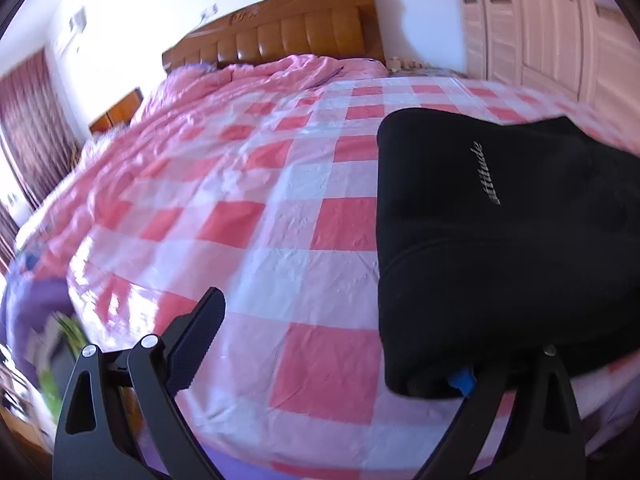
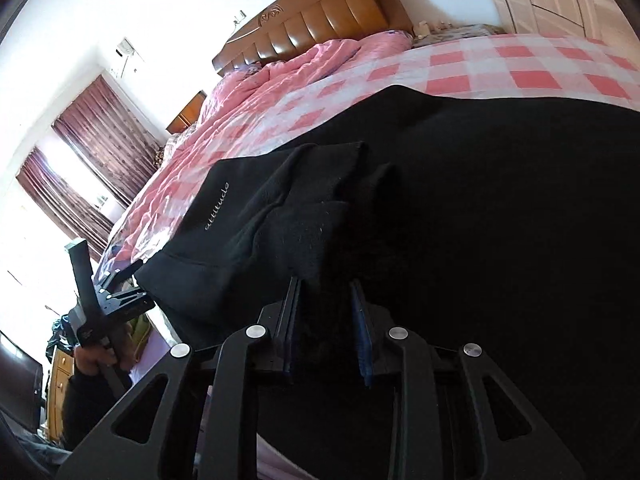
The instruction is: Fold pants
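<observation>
The black pants [image 1: 500,240] with a silver "attitude" print lie folded on the pink-and-white checked bed [image 1: 280,208]. In the left wrist view my left gripper [image 1: 340,340] is open wide, its left finger [image 1: 200,336] over the bed and its right finger hidden under the pants' near edge. In the right wrist view the pants [image 2: 480,200] fill the frame. My right gripper [image 2: 326,296] is shut on a bunched fold of the pants. The left gripper [image 2: 108,300] shows there at the pants' left corner.
A crumpled pink quilt [image 1: 224,92] lies by the wooden headboard [image 1: 280,28]. A wardrobe [image 1: 540,20] stands at the right. Curtains [image 2: 88,152] and a bedside cabinet [image 2: 188,112] are at the left. The bed edge [image 1: 240,456] is close in front.
</observation>
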Available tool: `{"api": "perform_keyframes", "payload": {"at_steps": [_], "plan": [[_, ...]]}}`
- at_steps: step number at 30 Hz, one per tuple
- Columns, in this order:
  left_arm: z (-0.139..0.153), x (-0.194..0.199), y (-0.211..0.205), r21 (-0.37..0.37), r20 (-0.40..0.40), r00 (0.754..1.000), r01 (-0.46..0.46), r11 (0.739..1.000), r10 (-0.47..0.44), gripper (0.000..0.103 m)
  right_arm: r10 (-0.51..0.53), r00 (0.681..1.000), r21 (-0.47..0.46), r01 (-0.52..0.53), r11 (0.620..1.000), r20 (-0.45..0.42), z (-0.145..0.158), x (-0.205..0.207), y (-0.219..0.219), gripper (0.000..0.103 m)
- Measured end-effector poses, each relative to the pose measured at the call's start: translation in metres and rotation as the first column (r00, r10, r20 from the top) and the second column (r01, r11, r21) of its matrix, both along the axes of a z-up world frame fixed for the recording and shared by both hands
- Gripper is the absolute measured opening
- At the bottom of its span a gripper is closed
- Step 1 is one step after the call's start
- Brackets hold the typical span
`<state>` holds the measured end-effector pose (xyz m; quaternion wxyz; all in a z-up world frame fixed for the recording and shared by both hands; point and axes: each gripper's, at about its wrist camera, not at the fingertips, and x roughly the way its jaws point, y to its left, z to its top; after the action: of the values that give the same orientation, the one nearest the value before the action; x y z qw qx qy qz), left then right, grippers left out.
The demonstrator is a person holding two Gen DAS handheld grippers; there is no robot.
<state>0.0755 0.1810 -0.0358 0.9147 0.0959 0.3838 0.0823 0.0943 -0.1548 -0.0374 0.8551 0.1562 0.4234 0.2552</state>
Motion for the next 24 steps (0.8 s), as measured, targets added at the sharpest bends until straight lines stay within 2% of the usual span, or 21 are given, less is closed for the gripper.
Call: {"api": "perform_keyframes", "payload": {"at_steps": [4,7,9,10,11,12,13,15,19,23,24], "plan": [[0.008,-0.017,-0.006,0.088,-0.014,0.998,0.06,0.994,-0.059,0.097,0.004,0.998,-0.14,0.004,0.99,0.062,0.017,-0.01,0.008,0.03],[0.018,-0.035,-0.006,0.107,-0.024,0.997,0.079,0.991,-0.077,0.097,0.007,0.992,-0.214,0.021,0.977,0.128,0.031,-0.013,0.016,0.03],[0.03,-0.049,-0.008,0.111,-0.005,0.997,0.079,0.991,-0.079,0.097,0.047,0.985,-0.248,-0.004,0.969,0.168,0.04,-0.016,0.028,0.033],[0.039,-0.056,-0.01,0.097,0.014,0.996,0.086,0.992,-0.087,0.097,0.067,0.981,-0.265,-0.016,0.964,0.183,0.044,-0.016,0.034,0.045],[0.049,-0.06,-0.013,0.07,0.033,0.995,0.095,0.993,-0.097,0.097,0.089,0.976,-0.284,-0.03,0.958,0.198,0.046,-0.015,0.042,0.061],[0.058,-0.063,-0.015,0.044,0.054,0.993,0.105,0.994,-0.107,0.097,0.119,0.969,-0.303,-0.049,0.952,0.218,0.049,-0.015,0.054,0.068],[0.066,-0.063,-0.02,0.023,0.078,0.99,0.116,0.993,-0.117,0.098,0.142,0.962,-0.312,-0.063,0.948,0.235,0.051,-0.015,0.061,0.072],[0.075,-0.057,-0.03,0.012,0.108,0.985,0.133,0.991,-0.133,0.101,0.187,0.949,-0.344,-0.092,0.934,0.253,0.052,-0.012,0.079,0.072],[0.061,-0.019,-0.06,0.005,0.083,0.978,0.19,0.982,-0.19,0.101,0.216,0.946,-0.407,-0.103,0.908,0.242,0.042,-0.003,0.1,0.072],[0.027,0.017,-0.082,0.029,0.026,0.978,0.207,0.978,-0.208,0.099,0.223,0.954,-0.507,-0.095,0.857,0.199,0.013,0.008,0.103,0.072],[0.015,0.024,-0.086,0.032,-0.007,0.976,0.216,0.976,-0.216,0.096,0.233,0.952,-0.506,-0.103,0.856,0.2,0.009,0.006,0.101,0.072]]}}
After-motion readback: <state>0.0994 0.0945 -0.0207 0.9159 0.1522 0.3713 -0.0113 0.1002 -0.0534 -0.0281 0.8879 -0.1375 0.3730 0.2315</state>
